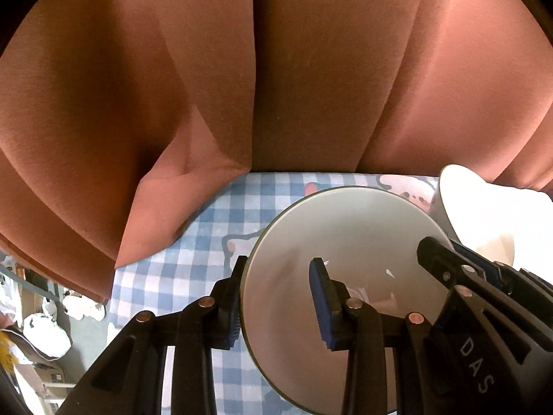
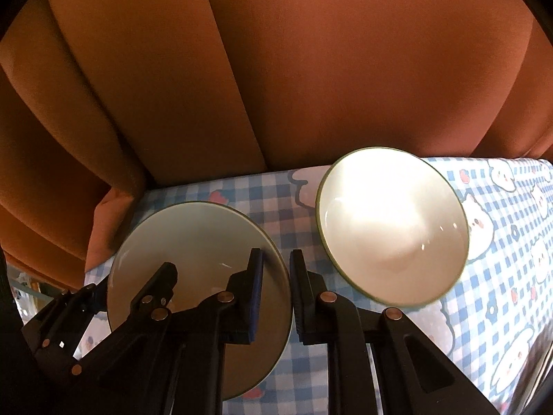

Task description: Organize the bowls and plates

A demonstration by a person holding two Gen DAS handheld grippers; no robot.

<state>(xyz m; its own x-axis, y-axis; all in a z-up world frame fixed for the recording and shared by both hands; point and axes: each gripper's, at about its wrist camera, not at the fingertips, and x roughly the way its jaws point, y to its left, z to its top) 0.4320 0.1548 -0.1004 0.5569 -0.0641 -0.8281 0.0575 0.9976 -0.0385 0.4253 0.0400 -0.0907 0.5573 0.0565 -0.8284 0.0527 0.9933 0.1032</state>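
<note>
A white plate [image 1: 345, 228] with a thin green rim is over the checked tablecloth [image 1: 193, 269]. My left gripper [image 1: 278, 269] is shut on the plate's left rim, one finger outside and one inside. My right gripper [image 2: 276, 256] is shut on the same plate's [image 2: 193, 235] right rim, the edge pinched between its blue pads. Each gripper shows in the other's view: the right gripper [image 1: 446, 245] at the plate's far side, the left gripper [image 2: 134, 276] at its left edge. A white bowl [image 2: 390, 228] with a green rim stands to the right, apart from the plate. I cannot tell whether the plate is lifted.
An orange-brown curtain [image 1: 276, 69] hangs right behind the table's far edge. The tablecloth [image 2: 501, 207] with cartoon prints spreads to the right past the bowl [image 1: 484, 214]. Bags and boxes [image 1: 45, 332] lie on the floor beyond the table's left edge.
</note>
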